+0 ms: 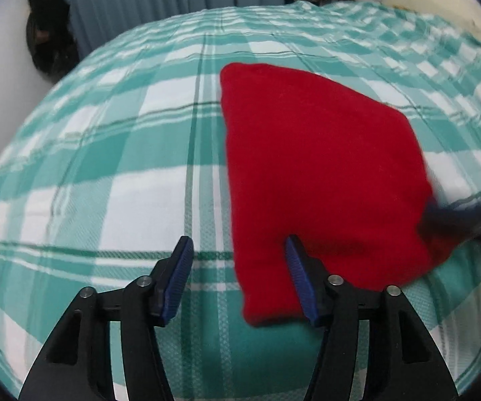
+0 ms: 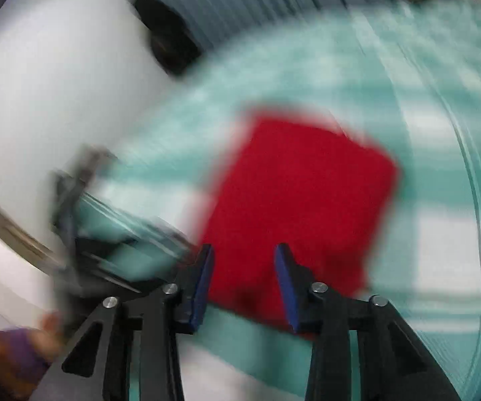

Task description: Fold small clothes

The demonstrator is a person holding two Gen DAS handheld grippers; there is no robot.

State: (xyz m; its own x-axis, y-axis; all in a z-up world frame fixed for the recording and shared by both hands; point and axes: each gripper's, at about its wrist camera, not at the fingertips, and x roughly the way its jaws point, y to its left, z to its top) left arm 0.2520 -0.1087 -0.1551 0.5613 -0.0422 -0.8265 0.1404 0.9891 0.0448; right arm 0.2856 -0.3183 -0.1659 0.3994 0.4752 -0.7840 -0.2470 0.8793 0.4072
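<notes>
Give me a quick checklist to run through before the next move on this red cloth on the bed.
1. Left gripper empty and open: ok; its jaws stand apart with nothing clamped.
2. Right gripper empty and open: ok; its jaws are apart, nothing between them.
3. Red cloth lying folded on the checked bedsheet: ok; it shows as one compact flat shape.
4. Cloth edges lined up neatly: cannot tell; the near right corner is blurred in the left wrist view.
5. Right wrist view steady enough to aim: not ok; it is heavily motion blurred.
6. Bedsheet around the cloth free of other clothes: ok in the left wrist view.
</notes>
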